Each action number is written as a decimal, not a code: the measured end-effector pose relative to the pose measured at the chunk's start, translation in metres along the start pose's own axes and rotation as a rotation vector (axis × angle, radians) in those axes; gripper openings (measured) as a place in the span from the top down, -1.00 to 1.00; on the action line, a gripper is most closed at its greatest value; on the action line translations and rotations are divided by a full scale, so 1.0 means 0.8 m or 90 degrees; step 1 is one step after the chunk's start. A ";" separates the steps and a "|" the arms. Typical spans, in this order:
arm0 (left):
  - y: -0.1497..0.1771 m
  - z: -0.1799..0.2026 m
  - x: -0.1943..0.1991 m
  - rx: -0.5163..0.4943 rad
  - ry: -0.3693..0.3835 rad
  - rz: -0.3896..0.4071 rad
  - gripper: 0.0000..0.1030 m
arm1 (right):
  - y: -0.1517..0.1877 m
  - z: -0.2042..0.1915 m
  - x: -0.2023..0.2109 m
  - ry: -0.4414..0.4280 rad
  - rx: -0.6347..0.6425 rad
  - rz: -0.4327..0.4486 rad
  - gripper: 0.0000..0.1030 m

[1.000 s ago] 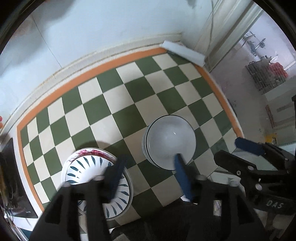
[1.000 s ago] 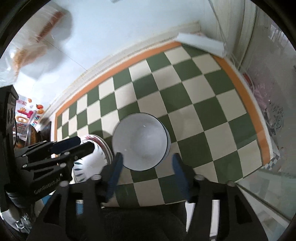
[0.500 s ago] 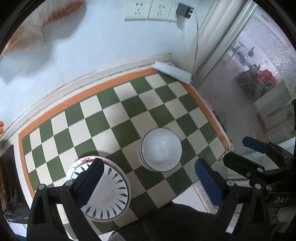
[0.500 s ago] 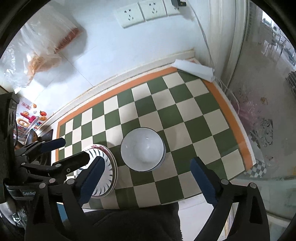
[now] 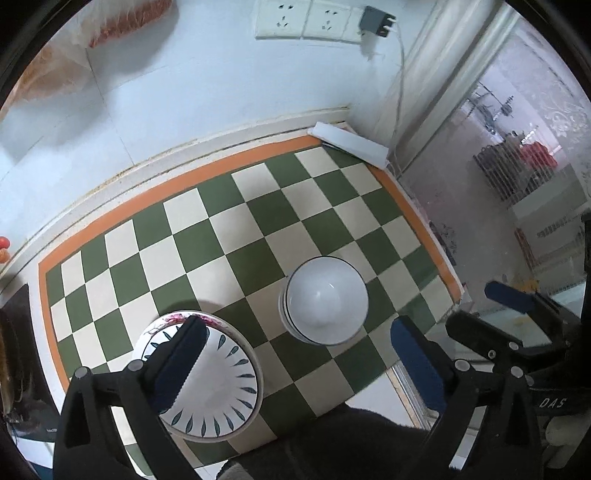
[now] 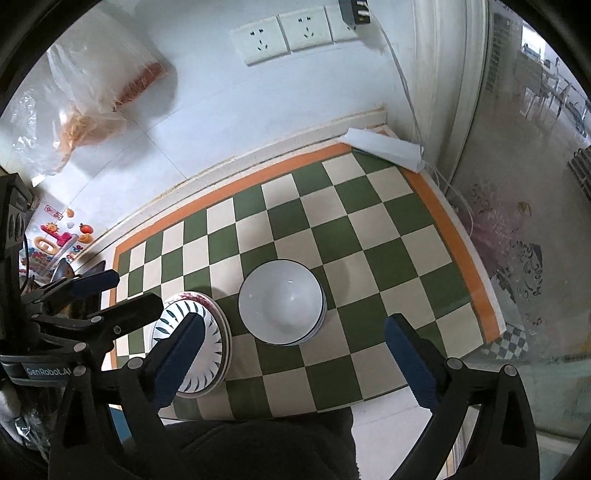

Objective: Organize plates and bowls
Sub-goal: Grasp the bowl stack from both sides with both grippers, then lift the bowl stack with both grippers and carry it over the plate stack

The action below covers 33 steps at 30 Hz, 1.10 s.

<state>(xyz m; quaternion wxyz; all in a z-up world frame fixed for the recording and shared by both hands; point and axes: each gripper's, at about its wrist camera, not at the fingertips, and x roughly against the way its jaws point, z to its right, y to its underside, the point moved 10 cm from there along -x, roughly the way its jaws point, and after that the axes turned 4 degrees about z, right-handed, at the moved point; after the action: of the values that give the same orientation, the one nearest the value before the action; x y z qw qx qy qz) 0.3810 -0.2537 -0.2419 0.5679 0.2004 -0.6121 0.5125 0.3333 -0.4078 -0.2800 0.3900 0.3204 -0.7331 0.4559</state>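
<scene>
A green-and-cream checkered mat with an orange border [image 5: 236,236] lies against the white wall. On it, stacked leaf-patterned white plates [image 5: 221,376] sit just beside nested plain white bowls [image 5: 327,301]. Above the mat, the left gripper [image 5: 295,358] and right gripper [image 6: 295,354] hang spread wide, holding nothing.

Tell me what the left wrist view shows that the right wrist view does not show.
Only the left wrist view shows the red things behind the glass. Only the right wrist view shows the colourful stickers and the full plastic bag. Both show the white bowl beside the patterned plate on the checkered mat, the wall sockets, and both grippers open.
</scene>
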 end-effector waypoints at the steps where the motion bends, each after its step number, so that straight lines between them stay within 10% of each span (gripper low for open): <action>1: 0.000 -0.003 -0.007 0.002 -0.003 -0.006 -0.99 | 0.001 0.003 -0.006 0.001 -0.003 -0.004 -0.94; 10: 0.000 -0.022 -0.091 0.041 -0.005 -0.068 -0.99 | 0.019 0.031 -0.083 -0.004 -0.042 -0.055 -0.94; 23: 0.028 -0.030 -0.237 0.161 0.086 -0.253 -0.98 | 0.065 0.066 -0.239 -0.191 -0.233 -0.155 -0.94; 33: 0.055 -0.016 -0.279 0.204 0.168 -0.314 -0.19 | 0.089 0.042 -0.311 -0.316 -0.284 -0.228 -0.61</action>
<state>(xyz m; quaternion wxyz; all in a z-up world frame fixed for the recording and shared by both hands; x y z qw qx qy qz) 0.4126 -0.3010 -0.4628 0.7108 0.3612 -0.3776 0.4708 0.3873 -0.3834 -0.5342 0.3338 0.4514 -0.8190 0.1184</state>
